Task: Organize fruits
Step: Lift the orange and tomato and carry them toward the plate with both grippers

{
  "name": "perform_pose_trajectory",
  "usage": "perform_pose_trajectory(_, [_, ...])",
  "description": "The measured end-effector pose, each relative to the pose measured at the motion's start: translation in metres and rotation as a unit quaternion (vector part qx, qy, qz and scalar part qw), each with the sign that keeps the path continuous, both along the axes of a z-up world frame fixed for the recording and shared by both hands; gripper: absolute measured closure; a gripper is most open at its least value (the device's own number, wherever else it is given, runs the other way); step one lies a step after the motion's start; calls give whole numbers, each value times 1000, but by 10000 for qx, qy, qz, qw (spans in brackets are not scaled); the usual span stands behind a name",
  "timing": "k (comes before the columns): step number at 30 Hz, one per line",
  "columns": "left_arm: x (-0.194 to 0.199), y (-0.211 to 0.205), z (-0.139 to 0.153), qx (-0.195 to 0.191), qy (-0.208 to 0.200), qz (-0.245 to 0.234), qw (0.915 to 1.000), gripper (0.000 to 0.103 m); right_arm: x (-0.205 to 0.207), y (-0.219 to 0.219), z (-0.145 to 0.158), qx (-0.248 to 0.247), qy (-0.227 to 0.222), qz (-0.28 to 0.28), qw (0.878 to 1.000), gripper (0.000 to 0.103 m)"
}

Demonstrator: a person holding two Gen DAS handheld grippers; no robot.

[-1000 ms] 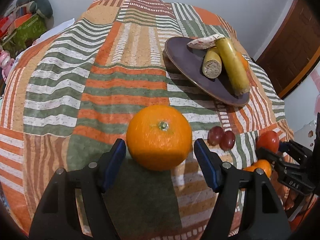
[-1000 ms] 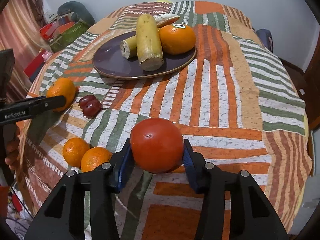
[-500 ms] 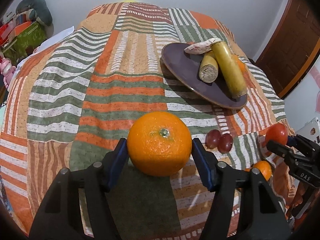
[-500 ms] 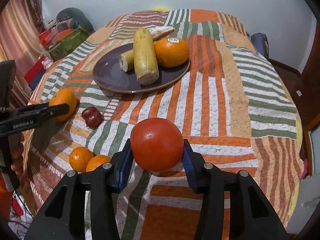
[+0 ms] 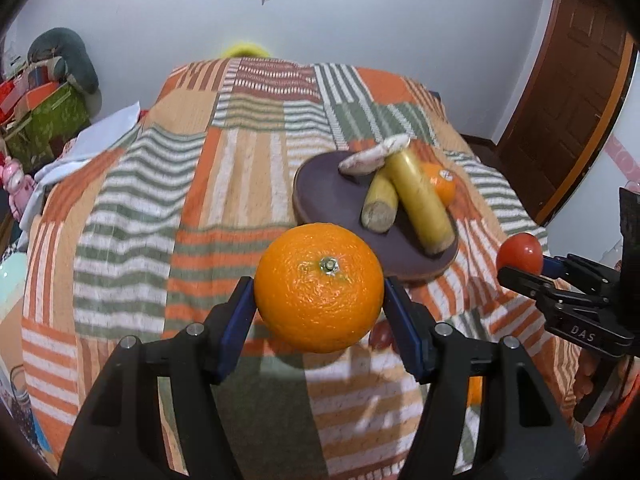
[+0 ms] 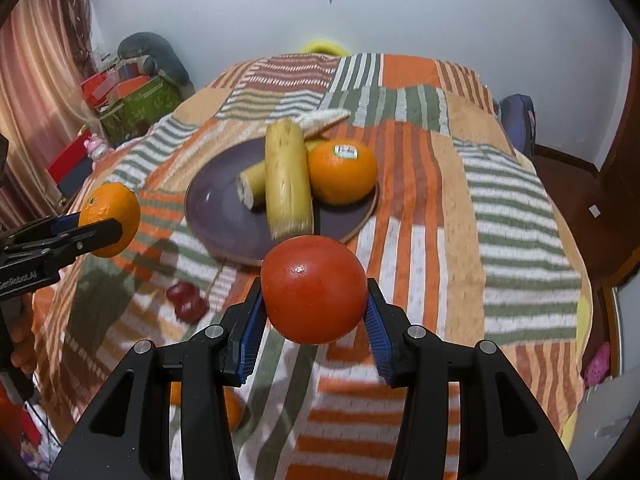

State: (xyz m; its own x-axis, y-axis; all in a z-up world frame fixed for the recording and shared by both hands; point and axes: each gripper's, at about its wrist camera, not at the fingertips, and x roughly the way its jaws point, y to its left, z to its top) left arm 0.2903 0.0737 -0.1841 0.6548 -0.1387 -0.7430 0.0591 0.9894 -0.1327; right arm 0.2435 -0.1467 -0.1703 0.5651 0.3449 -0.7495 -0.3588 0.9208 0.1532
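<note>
My left gripper (image 5: 319, 312) is shut on a large orange (image 5: 319, 286) and holds it above the striped cloth, short of the purple plate (image 5: 328, 196). My right gripper (image 6: 315, 320) is shut on a red tomato (image 6: 314, 288), lifted just before the plate (image 6: 216, 208). The plate holds two yellow banana-like pieces (image 6: 288, 176), a pale piece and a stickered orange (image 6: 344, 170). The held orange also shows in the right wrist view (image 6: 110, 214), and the tomato in the left wrist view (image 5: 519, 254).
Two red grapes (image 6: 186, 300) lie on the cloth left of my right gripper. Small oranges (image 6: 232, 408) lie under its left finger. Boxes and a grey cushion (image 6: 152, 52) stand beyond the table's left side. A wooden door (image 5: 568, 80) is at the right.
Both grippers have lifted their fruit off the cloth and moved toward the plate. The left gripper closed on the orange during this second.
</note>
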Motion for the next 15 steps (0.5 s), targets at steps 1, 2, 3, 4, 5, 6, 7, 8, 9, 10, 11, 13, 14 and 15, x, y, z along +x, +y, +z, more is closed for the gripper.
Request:
perform_pose_trajectory(1, [5, -1, 2, -8, -27, -10, 10000, 39, 5, 0, 2, 19, -38, -23, 10000, 60])
perform_pose_trajectory(2, [8, -2, 3, -12, -47, -18, 10000, 39, 6, 1, 3, 33, -59, -30, 10000, 60])
perform_pose_trajectory(3, [12, -3, 5, -12, -70, -29, 10000, 39, 10, 2, 6, 55, -90, -31, 9999, 60])
perform_pose_trajectory(4, [16, -4, 6, -10, -87, -36, 10000, 39, 13, 2, 7, 67, -114, -31, 9999, 60])
perform_pose_trajectory(5, [20, -5, 7, -10, -99, -41, 9999, 39, 15, 3, 8, 78, -141, -27, 9999, 60])
perform_pose_trajectory(6, [25, -6, 8, -13, -113, -57, 9999, 39, 19, 5, 11, 98, -175, -15, 9998, 60])
perform_pose_trajectory(7, [29, -7, 8, -10, -125, -72, 9999, 39, 22, 7, 12, 113, -202, 5, 9997, 60])
perform_pose_trajectory(8, [35, -8, 9, 11, -141, -88, 9999, 39, 24, 9, 13, 120, -223, 21, 9997, 60])
perform_pose_trajectory(9, [38, -9, 9, 34, -152, -103, 9998, 39, 27, 12, 15, 128, -264, 53, 9996, 60])
perform_pose_trajectory(10, [43, -9, 9, 63, -166, -126, 9998, 39, 30, 14, 17, 128, -298, 78, 9994, 60])
perform_pose_trajectory(11, [46, -9, 9, 75, -172, -136, 9997, 39, 31, 16, 18, 122, -330, 103, 9993, 60])
perform_pose_trajectory(13, [57, -10, 7, 110, -165, -161, 9997, 39, 35, 20, 20, 95, -404, 156, 9990, 60])
perform_pose_trajectory(14, [62, -10, 5, 127, -146, -178, 9997, 39, 38, 23, 21, 88, -435, 191, 9988, 60])
perform_pose_trajectory(15, [66, -11, 4, 138, -127, -193, 9996, 39, 40, 25, 22, 82, -461, 222, 9987, 60])
